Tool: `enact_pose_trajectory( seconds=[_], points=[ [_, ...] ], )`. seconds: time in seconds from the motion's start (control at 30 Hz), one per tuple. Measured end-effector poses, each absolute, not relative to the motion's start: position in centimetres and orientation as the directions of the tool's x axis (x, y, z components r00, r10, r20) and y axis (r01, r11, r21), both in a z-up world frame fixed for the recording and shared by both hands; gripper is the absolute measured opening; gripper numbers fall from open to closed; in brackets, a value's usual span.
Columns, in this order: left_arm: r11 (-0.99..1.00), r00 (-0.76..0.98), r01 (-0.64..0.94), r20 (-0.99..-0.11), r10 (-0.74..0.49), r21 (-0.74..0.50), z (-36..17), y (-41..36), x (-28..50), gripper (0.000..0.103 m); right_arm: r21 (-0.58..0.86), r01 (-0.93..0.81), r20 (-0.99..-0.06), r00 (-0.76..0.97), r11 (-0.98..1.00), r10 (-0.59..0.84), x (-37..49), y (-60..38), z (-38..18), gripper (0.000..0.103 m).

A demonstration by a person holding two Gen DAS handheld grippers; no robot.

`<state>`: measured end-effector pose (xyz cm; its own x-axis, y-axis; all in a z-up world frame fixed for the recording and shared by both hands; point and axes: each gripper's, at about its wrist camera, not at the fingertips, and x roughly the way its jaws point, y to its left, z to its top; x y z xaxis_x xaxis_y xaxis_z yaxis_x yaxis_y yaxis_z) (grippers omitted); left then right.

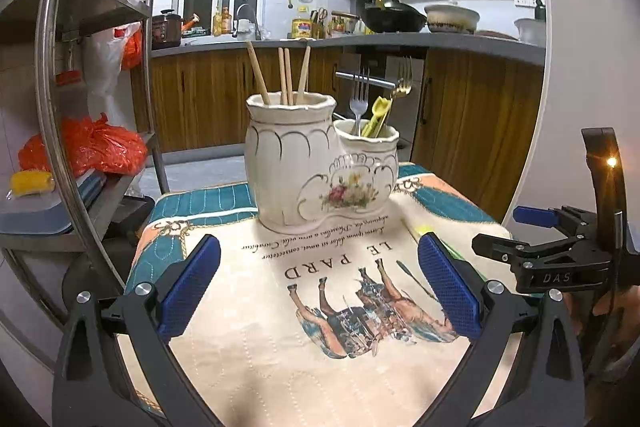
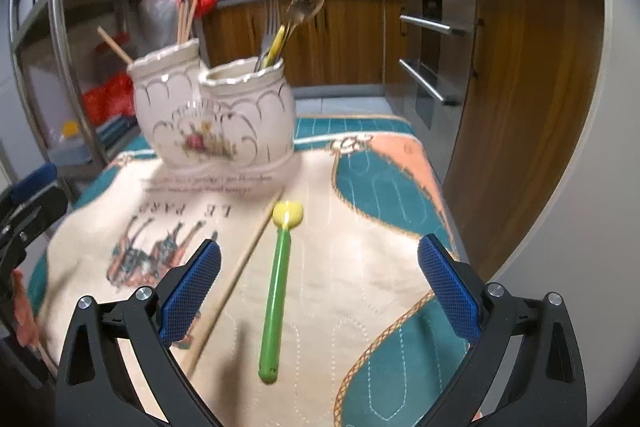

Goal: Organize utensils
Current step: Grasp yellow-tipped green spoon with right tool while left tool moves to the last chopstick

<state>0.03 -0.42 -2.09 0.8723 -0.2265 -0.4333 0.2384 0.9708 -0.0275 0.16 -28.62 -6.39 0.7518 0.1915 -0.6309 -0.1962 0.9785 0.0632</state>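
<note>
A white ceramic double utensil holder (image 1: 308,167) stands at the far end of the printed cloth; it also shows in the right wrist view (image 2: 212,115). Its taller pot holds several chopsticks (image 1: 286,75); the lower pot holds forks (image 1: 359,99) and a yellow-green spoon (image 1: 378,117). A green spoon with a yellow bowl (image 2: 278,283) and a single chopstick (image 2: 236,279) lie on the cloth between my right gripper's fingers. My right gripper (image 2: 320,283) is open just above them. My left gripper (image 1: 320,287) is open and empty over the cloth, short of the holder.
The printed cloth (image 1: 248,347) covers a small table with its edges close on all sides. A metal shelf rack (image 1: 80,107) with red bags stands to the left. Kitchen cabinets (image 1: 480,115) and a counter run behind. The right gripper's body (image 1: 560,251) is at the left wrist view's right edge.
</note>
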Motion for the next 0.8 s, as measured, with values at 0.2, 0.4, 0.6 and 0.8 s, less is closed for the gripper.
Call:
enact_pose_trajectory(
  seconds=[0.2,0.4,0.6,0.8],
  points=[
    [0.967,0.861,0.255,-0.447,-0.241,-0.031,-2.9,-0.6,0.3,0.097,0.028,-0.221,-0.682,0.709,0.975,0.18,0.9,-27.9,-7.4,0.094],
    [0.964,0.856,0.262,-0.45,-0.256,-0.05,-3.0,-0.4,0.3,0.097,0.038,-0.25,-0.738,0.646,0.967,0.196,2.2,-27.0,-8.2,0.059],
    [0.96,0.852,0.275,-0.449,-0.268,-0.051,-3.0,-0.6,0.3,0.097,0.024,-0.296,-0.769,0.605,0.955,0.207,3.3,-25.5,-8.3,0.036],
    [0.956,0.847,0.291,-0.451,-0.28,-0.046,-2.9,-0.9,0.1,0.097,0.036,-0.316,-0.776,0.59,0.948,0.225,3.7,-25.0,-8.3,0.018]
  ],
)
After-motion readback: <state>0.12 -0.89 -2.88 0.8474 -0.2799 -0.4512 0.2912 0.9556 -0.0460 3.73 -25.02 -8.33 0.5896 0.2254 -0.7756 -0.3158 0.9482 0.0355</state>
